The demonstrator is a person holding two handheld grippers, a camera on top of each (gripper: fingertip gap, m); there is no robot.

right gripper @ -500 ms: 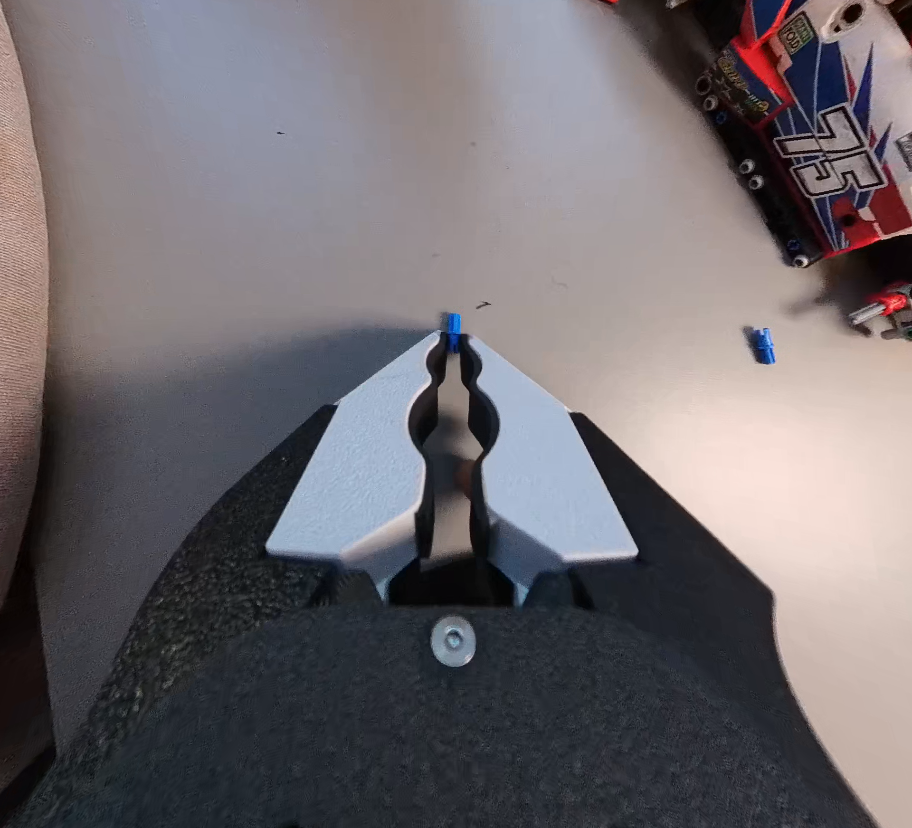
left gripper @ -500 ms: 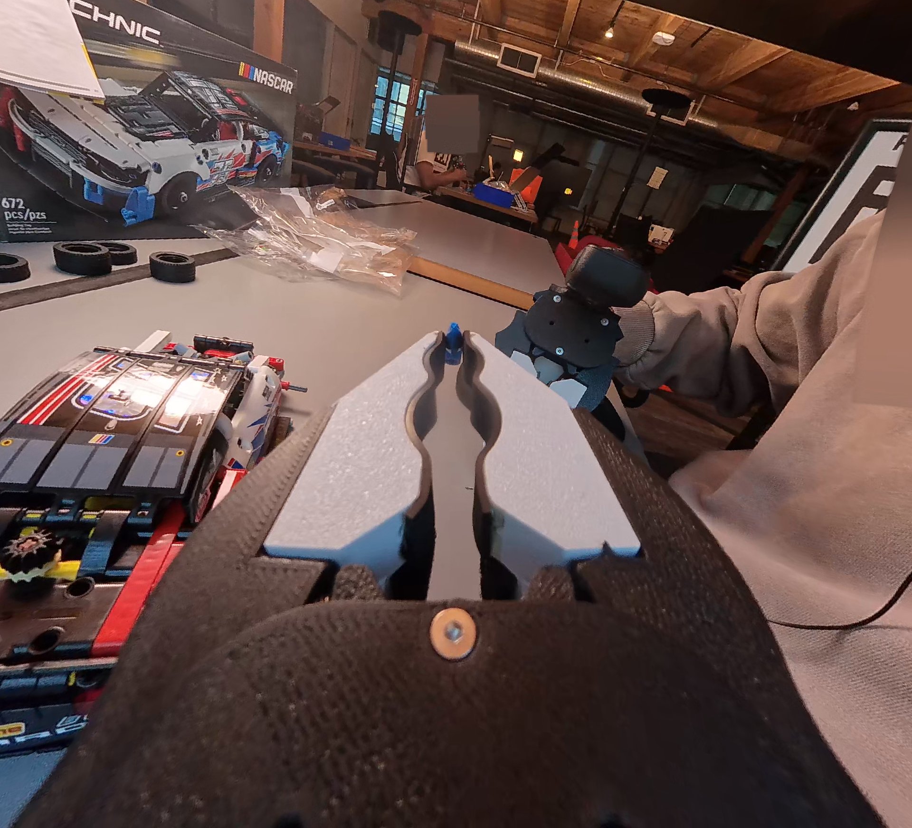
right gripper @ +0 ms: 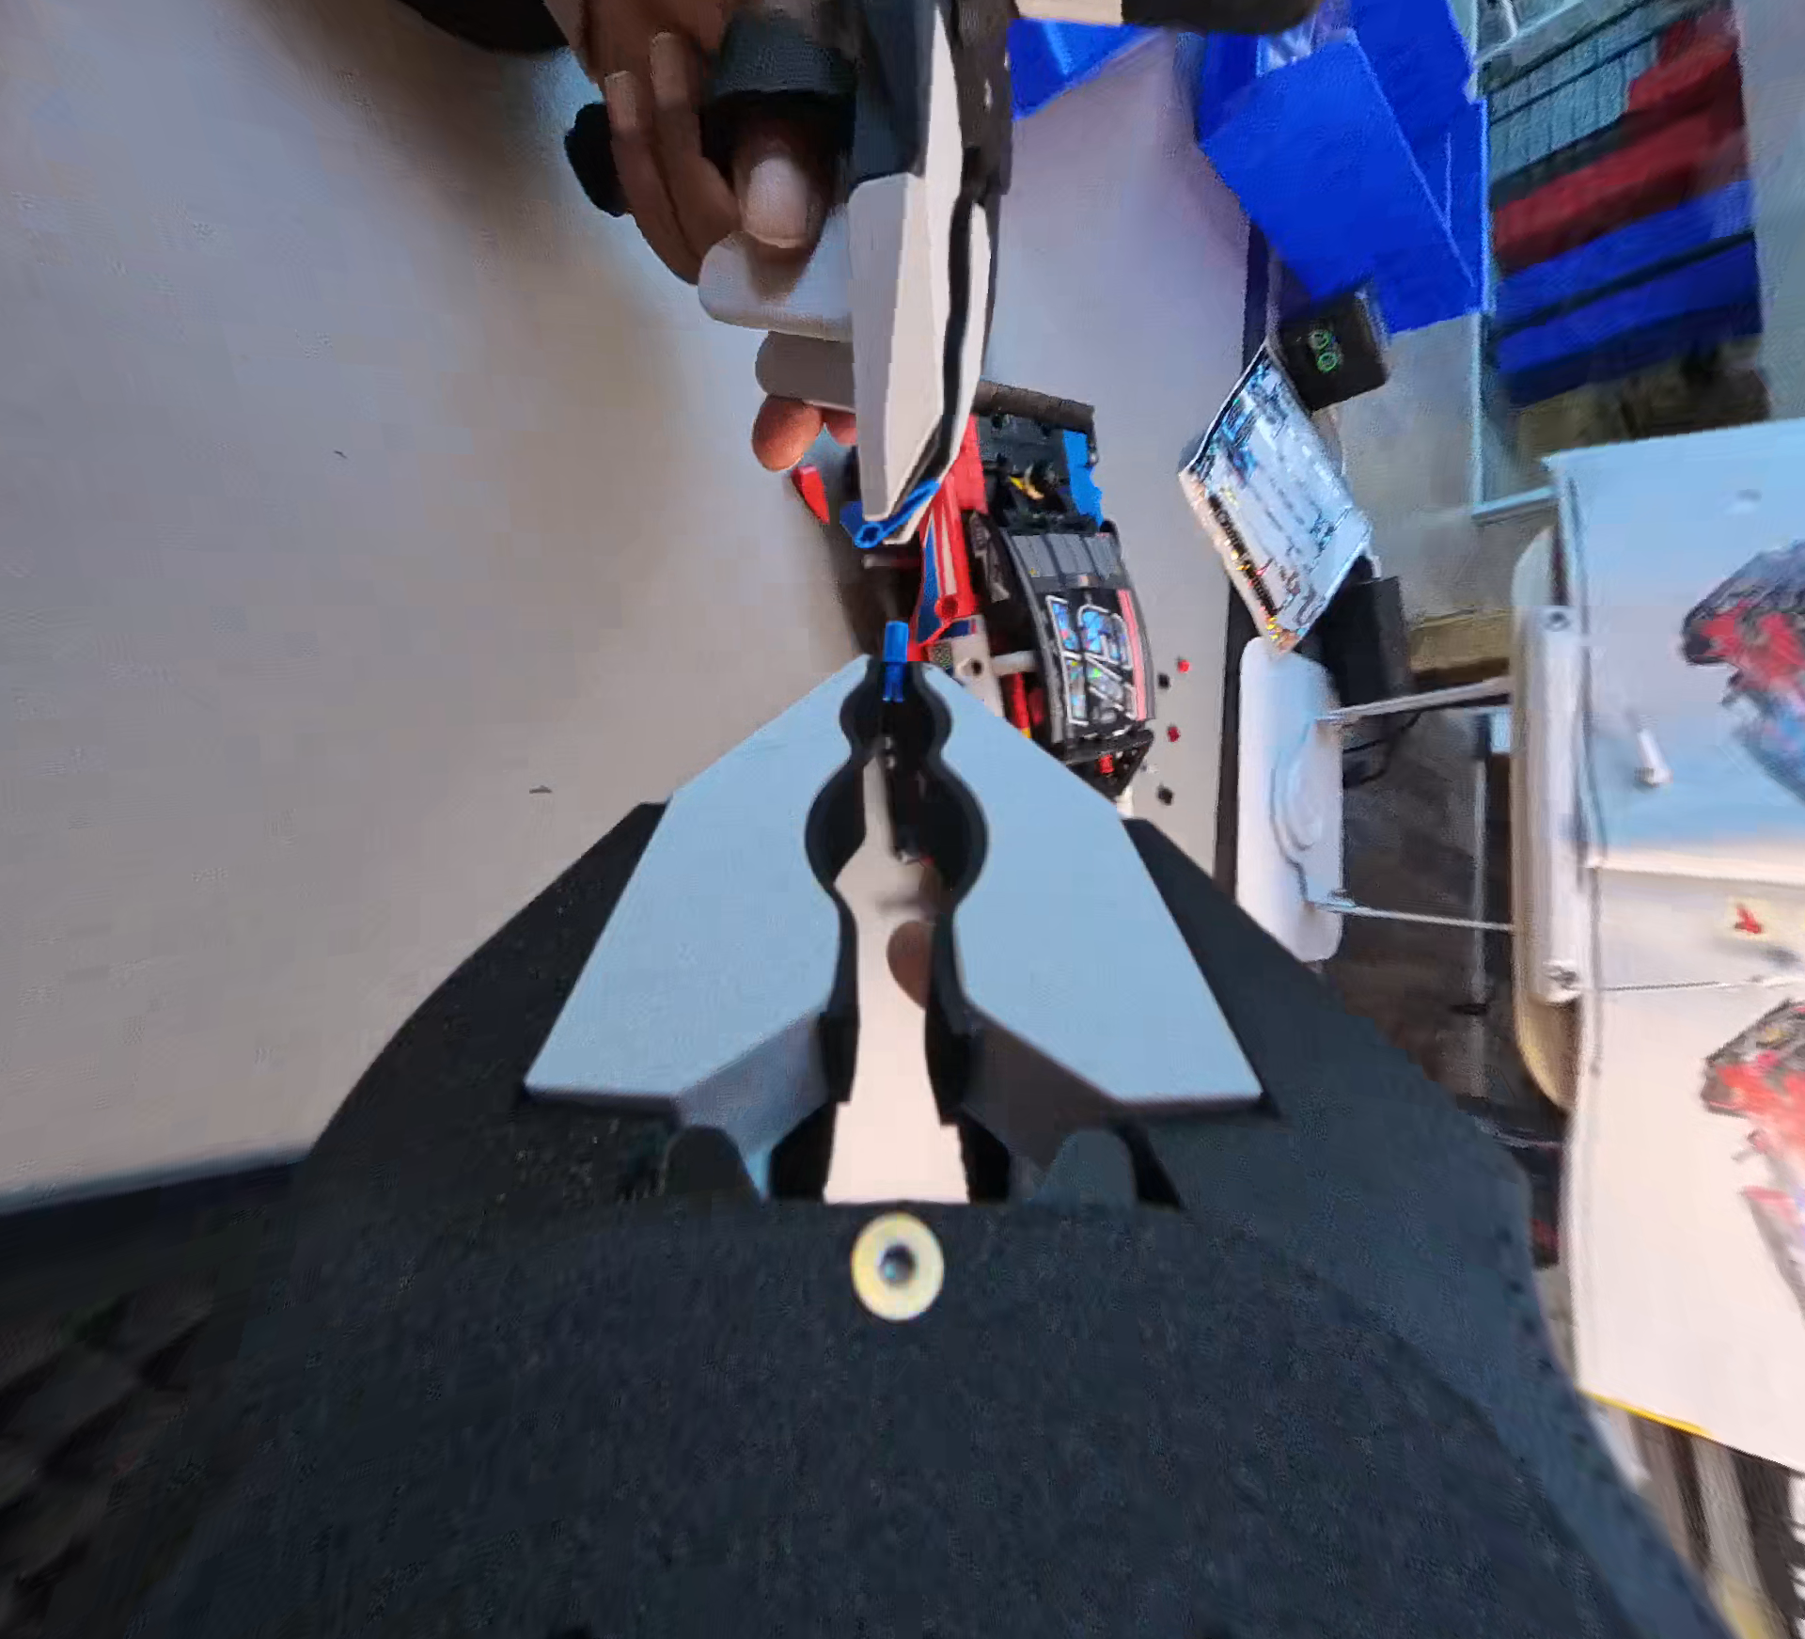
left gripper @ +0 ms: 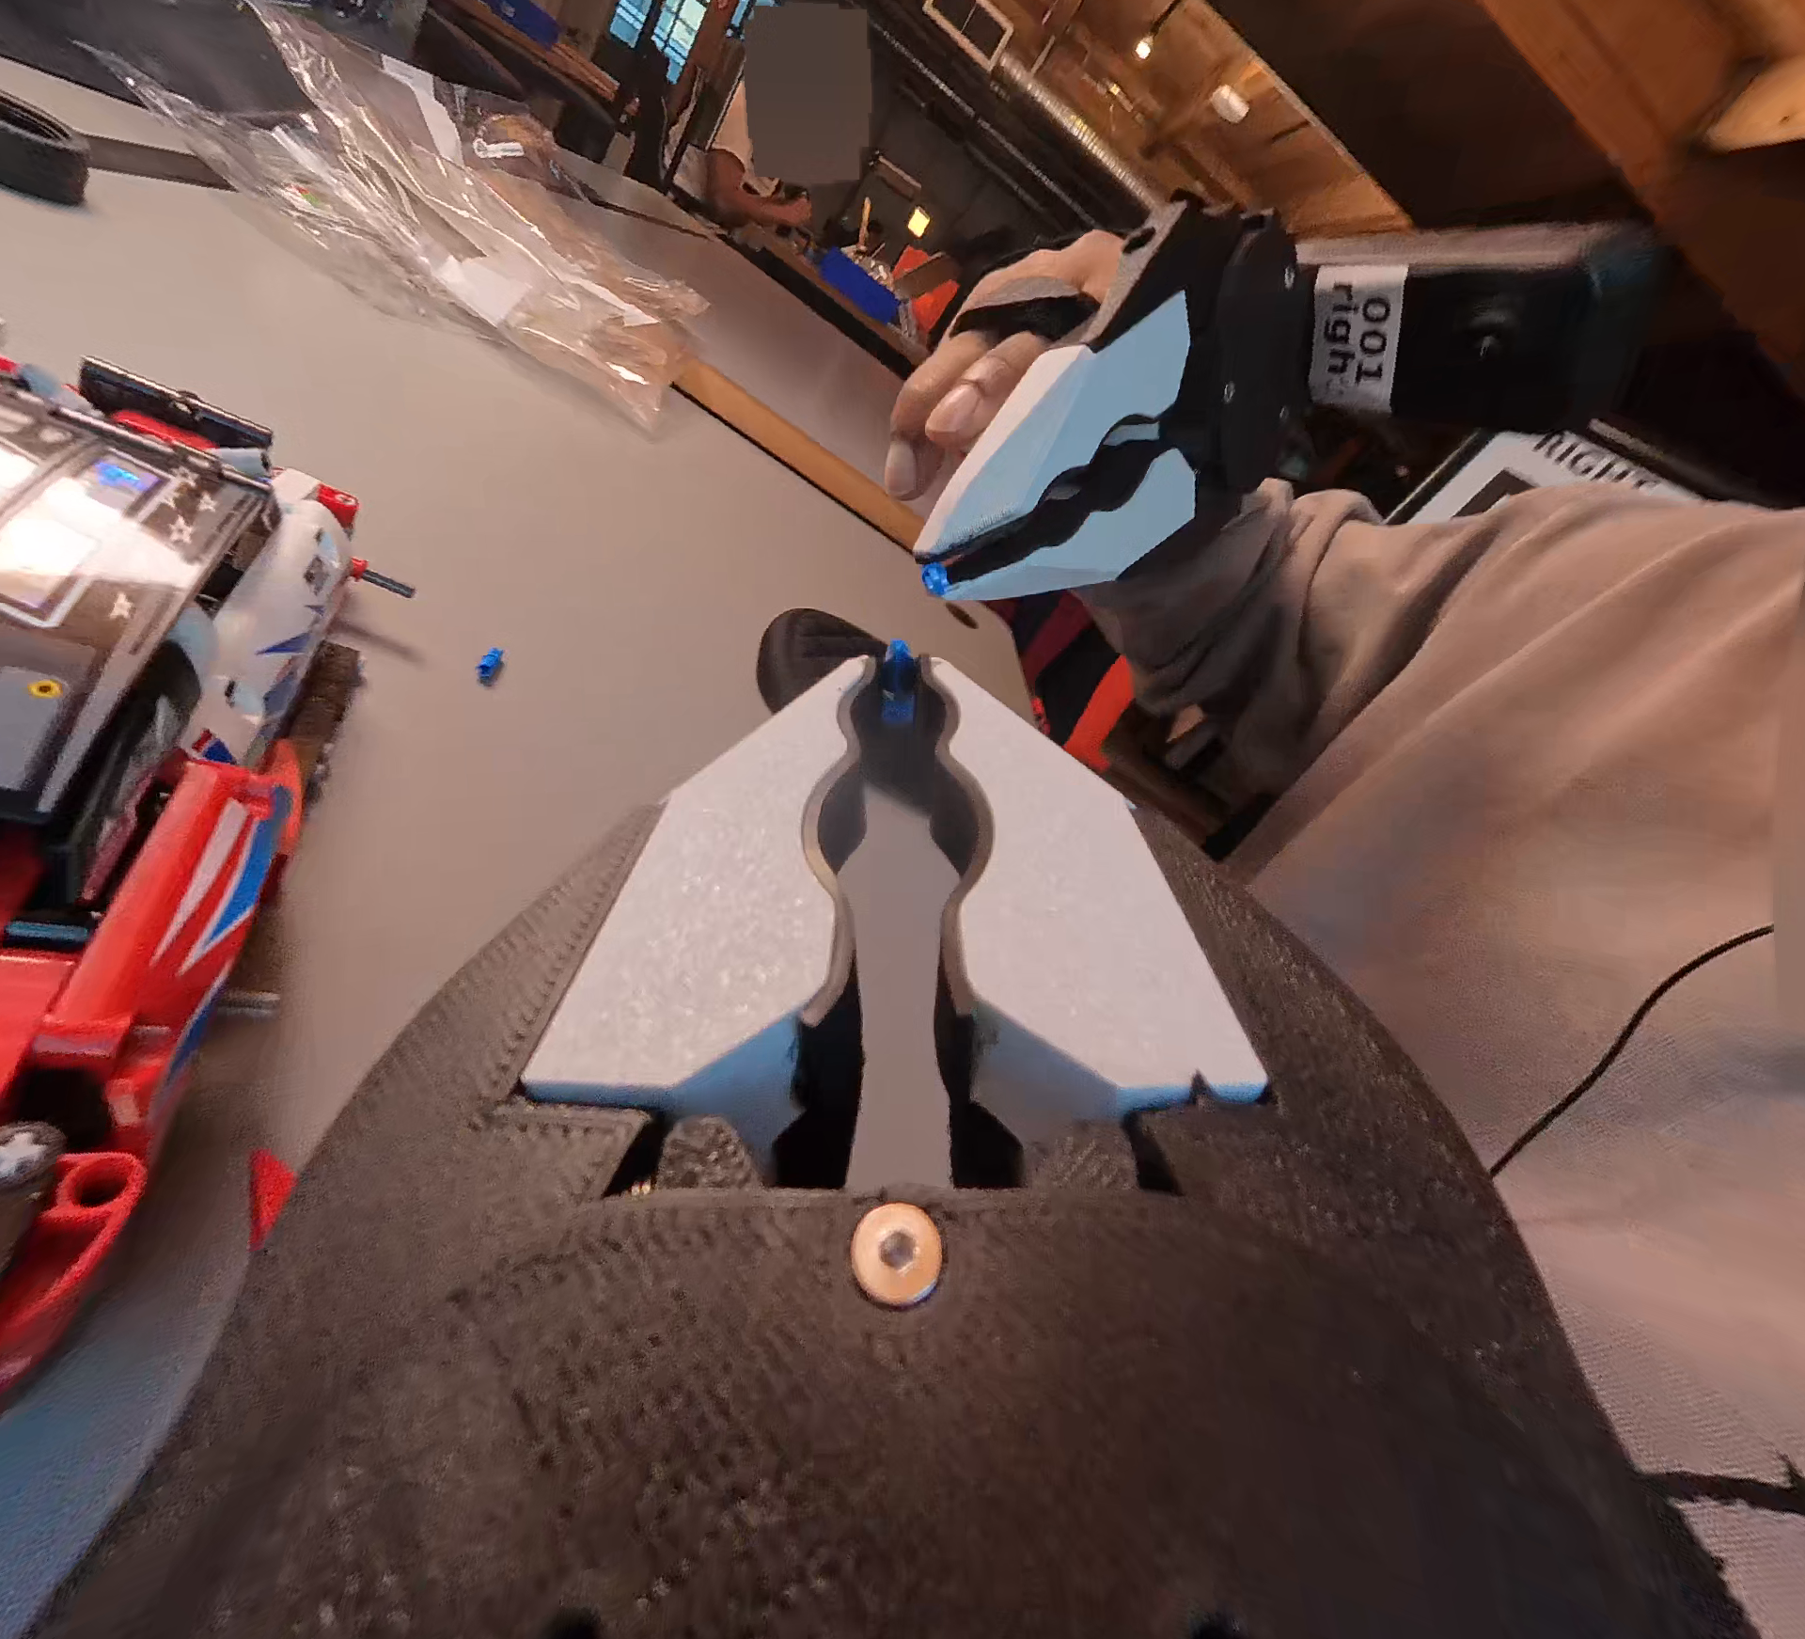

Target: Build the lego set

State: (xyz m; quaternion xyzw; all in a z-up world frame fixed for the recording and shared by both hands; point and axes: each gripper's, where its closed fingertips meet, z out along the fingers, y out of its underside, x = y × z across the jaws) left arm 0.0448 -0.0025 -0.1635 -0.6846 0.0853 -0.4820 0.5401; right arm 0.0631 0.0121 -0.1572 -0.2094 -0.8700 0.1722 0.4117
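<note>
Both grippers pinch small blue plastic pins — left gripper (left gripper: 894, 682), right gripper (right gripper: 894, 676) — above bare grey tabletop (left gripper: 586, 517) beside the glossy red-white-black brick car (left gripper: 146, 713).

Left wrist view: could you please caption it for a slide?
Left tool and right tool each pinch a small blue pin beside the lego car.
</note>
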